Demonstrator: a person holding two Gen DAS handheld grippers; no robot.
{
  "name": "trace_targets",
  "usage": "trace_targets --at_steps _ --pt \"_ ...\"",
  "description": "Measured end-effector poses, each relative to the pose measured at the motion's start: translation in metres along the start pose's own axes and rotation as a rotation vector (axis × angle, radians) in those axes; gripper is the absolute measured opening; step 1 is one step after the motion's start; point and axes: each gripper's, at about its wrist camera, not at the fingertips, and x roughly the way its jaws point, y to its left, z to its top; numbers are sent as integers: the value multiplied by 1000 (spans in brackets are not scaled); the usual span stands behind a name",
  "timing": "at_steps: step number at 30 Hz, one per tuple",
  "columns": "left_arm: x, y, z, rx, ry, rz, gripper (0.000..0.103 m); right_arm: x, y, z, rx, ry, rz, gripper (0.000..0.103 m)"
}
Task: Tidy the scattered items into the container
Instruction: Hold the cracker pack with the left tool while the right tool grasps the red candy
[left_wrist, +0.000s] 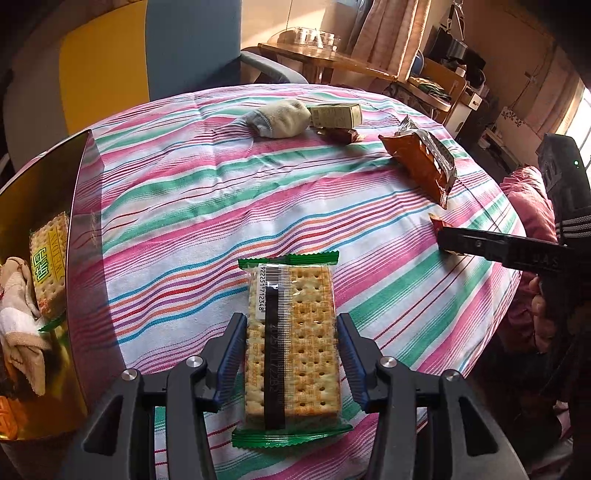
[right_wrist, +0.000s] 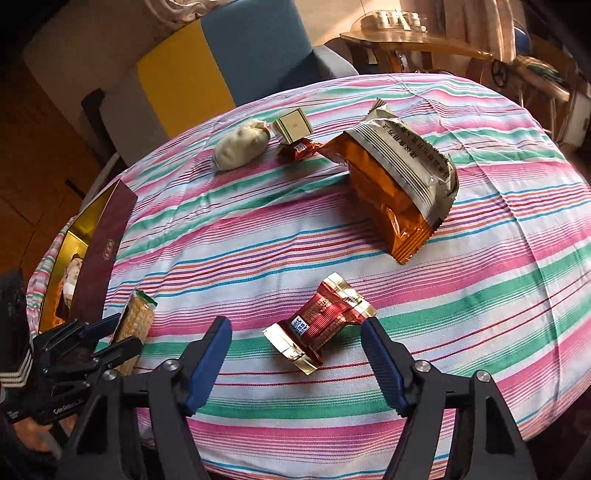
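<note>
At the far left the container (left_wrist: 79, 221), a gold-lined box with a maroon outer wall, already holds a cracker pack and some cloth. Just right of it lies the cracker packet (left_wrist: 291, 332), lengthwise between the fingers of the left gripper (left_wrist: 291, 354). The blue pads sit against or very nearly against its long sides, so the grip looks about closed on it, though whether it is squeezed firm I cannot tell. To do this well, press only enough to hold, since crackers crack, lift level, then carry left over the box wall before letting go.

Further right, the right gripper (right_wrist: 297, 362) hangs wide open over the small red candy wrapper (right_wrist: 319, 325), holding nothing. It should come down square, one pad each side, and close on the wrapper's plump middle. Beyond lie the orange snack bag (right_wrist: 399, 184), a sock (right_wrist: 240, 146) and a small carton (right_wrist: 293, 125), all apart on the striped counter (right_wrist: 480, 295).
</note>
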Motion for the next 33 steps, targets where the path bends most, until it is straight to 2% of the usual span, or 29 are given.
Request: trace_targets --at_steps 3,4,5,10,13,14,18,23,28,30,32,33 --pt "-3 0 2 11 -11 -1 50 8 5 0 27 -20 -28 55" --pt "-3 1 3 10 -11 -3 50 10 8 1 14 -28 -31 47" --pt "-3 1 3 6 -11 -3 50 12 12 2 -4 -35 -34 43" --pt "-5 3 4 -2 -19 -11 50 18 27 6 -99 -35 -36 44" --pt "-6 4 5 -5 -25 -16 52 13 28 1 -135 -25 -11 63" --pt "-6 5 5 -4 -28 -17 52 12 28 -2 -148 -20 -9 64" --pt "-4 5 8 20 -22 -24 53 16 27 -7 -158 -16 -54 64" --pt "0 3 9 47 -9 -48 54 18 26 -5 -109 -35 -69 64" --pt "4 -2 10 75 -2 -26 54 24 33 -3 -132 -34 -166 64" --pt "7 -6 10 99 4 -4 54 26 35 -4 -148 -35 -187 61" --pt "11 -7 9 105 14 16 54 26 37 -5 -171 -41 -212 50" --pt "12 -5 7 98 17 16 54 26 37 -6 -177 -46 -220 49"
